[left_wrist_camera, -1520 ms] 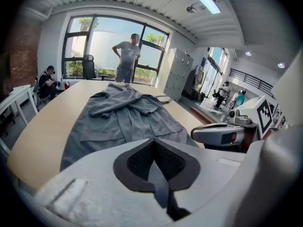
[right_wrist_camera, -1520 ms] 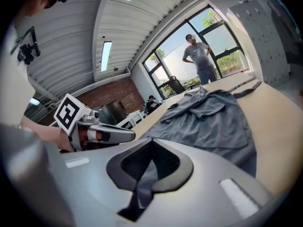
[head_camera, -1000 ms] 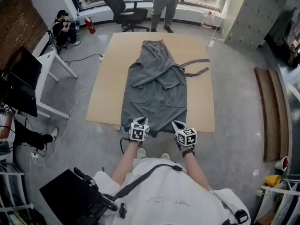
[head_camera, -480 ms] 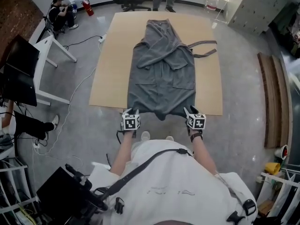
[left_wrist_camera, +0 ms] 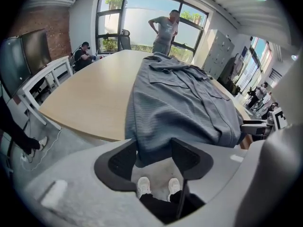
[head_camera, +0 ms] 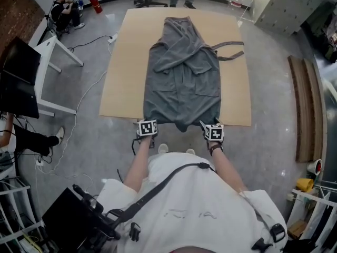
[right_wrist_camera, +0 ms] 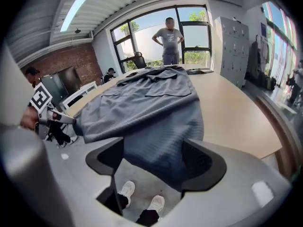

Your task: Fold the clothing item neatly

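Both left tool (left_wrist_camera: 154,157) and right tool (right_wrist_camera: 152,161) just opened wide, ribbed grey robe (head_camera: 181,78) hem slack between black pads (left_wrist_camera: 124,161).

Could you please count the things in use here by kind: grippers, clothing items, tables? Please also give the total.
Robe: 1
Table: 1
Grippers: 2, the left gripper and the right gripper; the jaws of both have just been opening, with the robe's hem between them
Total: 4

A white shirt (head_camera: 195,210), a black chest strap (head_camera: 167,187) and white shoes (head_camera: 163,148) are worn; black-and-white marker cubes (head_camera: 147,127) are carried on the grey left gripper (left_wrist_camera: 154,156) and right gripper (right_wrist_camera: 152,161).
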